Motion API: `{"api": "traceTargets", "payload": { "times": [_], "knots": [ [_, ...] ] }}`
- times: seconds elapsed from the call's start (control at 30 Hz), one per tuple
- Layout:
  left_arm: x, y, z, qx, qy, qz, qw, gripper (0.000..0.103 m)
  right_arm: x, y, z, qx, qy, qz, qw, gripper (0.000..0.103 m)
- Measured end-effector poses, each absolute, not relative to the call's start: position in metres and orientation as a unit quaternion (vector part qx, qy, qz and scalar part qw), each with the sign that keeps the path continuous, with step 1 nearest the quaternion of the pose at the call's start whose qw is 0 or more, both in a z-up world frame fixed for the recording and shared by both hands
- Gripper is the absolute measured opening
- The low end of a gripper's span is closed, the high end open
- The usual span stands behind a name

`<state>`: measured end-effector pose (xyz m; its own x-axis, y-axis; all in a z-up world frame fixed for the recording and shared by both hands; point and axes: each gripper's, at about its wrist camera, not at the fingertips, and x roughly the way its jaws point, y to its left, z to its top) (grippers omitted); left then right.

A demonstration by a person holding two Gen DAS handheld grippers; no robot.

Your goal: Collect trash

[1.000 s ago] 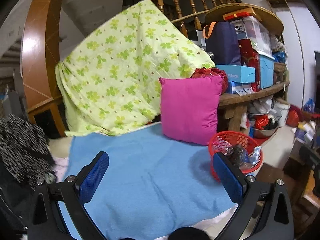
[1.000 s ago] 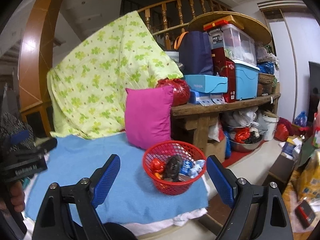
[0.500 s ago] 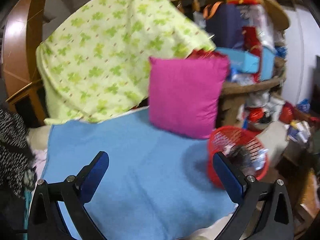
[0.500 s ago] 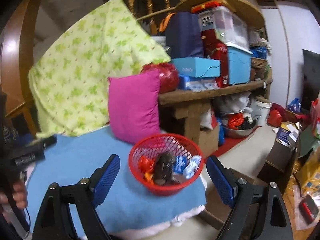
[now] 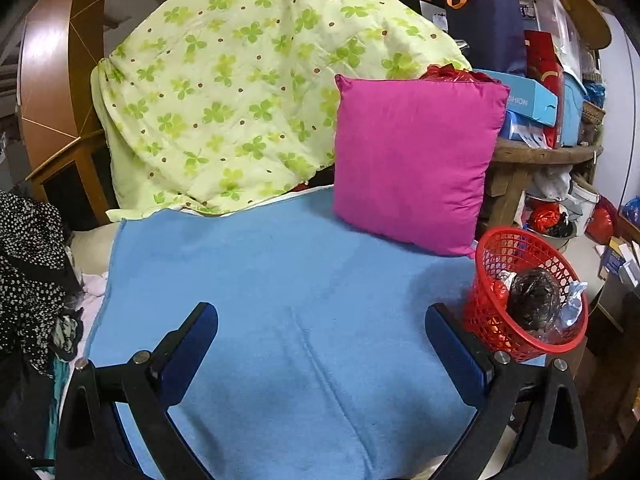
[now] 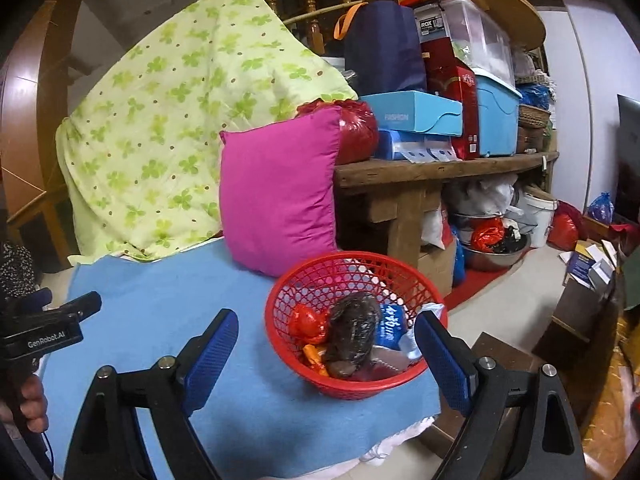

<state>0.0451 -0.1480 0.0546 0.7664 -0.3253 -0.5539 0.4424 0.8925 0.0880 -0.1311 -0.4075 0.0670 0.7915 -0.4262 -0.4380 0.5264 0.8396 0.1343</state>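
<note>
Trash (image 6: 352, 332) fills the red basket (image 6: 304, 280) on the blue blanket (image 5: 280, 280); both grippers' jaws gape empty.

Clutter and camera edges hide much of the room

The pink cushion (image 6: 278, 190) covers part of a red bag (image 6: 358, 130) on the desk (image 6: 432, 168); a dark wrapped lump (image 6: 352, 330) buries other wrappers in the red basket (image 6: 320, 276), their print too small to read. Only fingertips of a hand (image 6: 30, 402) show at the right view's left edge, and the left view crops the speckled cloth (image 5: 28, 264).
</note>
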Motion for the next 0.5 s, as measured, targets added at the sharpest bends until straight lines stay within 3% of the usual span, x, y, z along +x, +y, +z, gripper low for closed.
{"api": "traceTargets", "payload": {
  "times": [0.5],
  "knots": [
    [0.006,-0.131,0.077,0.102,0.24,-0.213,0.942,0.103,-0.163,-0.393,0.088,0.129,0.181,-0.259,0.94,0.092]
  ]
}}
